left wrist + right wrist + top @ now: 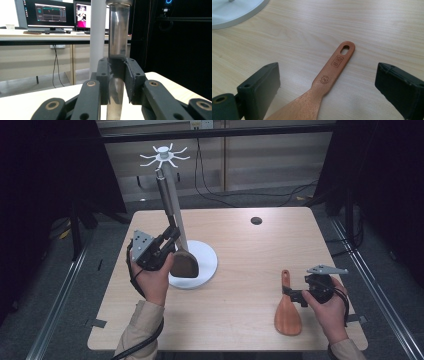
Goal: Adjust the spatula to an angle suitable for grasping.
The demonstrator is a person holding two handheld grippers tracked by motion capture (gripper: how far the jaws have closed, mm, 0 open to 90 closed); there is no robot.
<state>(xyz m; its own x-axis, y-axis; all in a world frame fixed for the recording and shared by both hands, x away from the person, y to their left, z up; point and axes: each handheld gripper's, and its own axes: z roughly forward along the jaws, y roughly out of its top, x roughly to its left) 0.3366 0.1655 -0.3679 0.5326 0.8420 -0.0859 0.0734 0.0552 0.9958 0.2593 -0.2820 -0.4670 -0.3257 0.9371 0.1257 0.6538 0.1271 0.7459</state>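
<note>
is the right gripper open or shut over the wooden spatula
Open. The right gripper has its fingers spread wide on either side of the wooden spatula, which lies flat on the table.

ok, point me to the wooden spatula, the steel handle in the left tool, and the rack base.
wooden spatula (pixel 333 71), right gripper view, on its handle
steel handle (pixel 118 35), left gripper view, on its shaft
rack base (pixel 206 262), high view, on its bare right side

Pale wooden table (pixel 240 250): white rack base (pixel 205 262), wooden rice paddle (pixel 288 312).
</note>
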